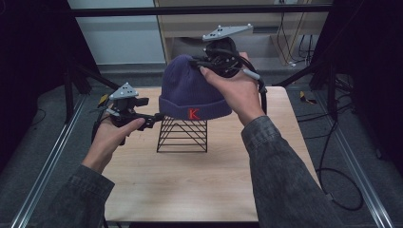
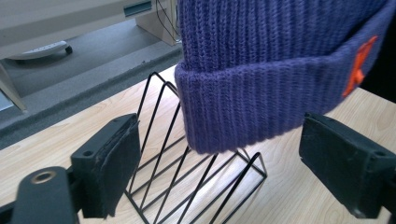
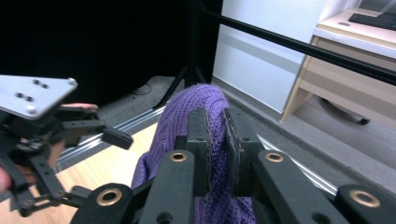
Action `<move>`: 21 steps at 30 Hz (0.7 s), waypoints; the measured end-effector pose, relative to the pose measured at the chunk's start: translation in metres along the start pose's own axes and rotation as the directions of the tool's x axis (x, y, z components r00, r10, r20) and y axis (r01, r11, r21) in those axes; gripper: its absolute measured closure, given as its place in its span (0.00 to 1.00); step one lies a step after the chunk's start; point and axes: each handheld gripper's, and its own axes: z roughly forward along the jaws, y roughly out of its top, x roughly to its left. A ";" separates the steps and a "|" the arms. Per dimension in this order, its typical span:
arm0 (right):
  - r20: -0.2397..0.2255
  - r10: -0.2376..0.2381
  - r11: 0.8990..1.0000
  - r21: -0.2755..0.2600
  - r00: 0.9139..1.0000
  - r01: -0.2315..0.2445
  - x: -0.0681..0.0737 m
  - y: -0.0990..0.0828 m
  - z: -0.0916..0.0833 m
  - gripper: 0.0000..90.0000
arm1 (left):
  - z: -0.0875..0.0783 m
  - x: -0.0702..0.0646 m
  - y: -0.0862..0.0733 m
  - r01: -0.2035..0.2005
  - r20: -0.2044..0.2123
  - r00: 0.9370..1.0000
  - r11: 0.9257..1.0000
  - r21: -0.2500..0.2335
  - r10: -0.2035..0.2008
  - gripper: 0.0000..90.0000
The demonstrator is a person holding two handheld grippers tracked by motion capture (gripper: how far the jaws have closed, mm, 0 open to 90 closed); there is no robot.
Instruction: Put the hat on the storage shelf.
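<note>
Light wooden table (image 1: 199, 190), centre of frame. Black wire rack (image 1: 183, 136) standing directly on it, just above mid-frame.

Grey floor (image 1: 342, 123), pale wood cabinet (image 1: 266, 28), black curtains (image 1: 28, 57).

The beanie (image 1: 190, 88) hangs above the wire rack (image 1: 183, 135) on the table (image 1: 199, 190), left gripper (image 1: 159, 116) beside its cuff.

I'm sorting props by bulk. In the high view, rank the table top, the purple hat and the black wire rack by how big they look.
1. Table top, by far.
2. Purple hat.
3. Black wire rack, partly hidden under the hat, so this is unsure.
</note>
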 end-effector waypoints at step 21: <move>-0.072 -0.006 1.000 -0.020 0.997 0.004 0.018 0.001 0.003 0.90 | 0.017 -0.006 -0.001 -0.008 0.144 0.990 1.000 -0.001 0.008 0.28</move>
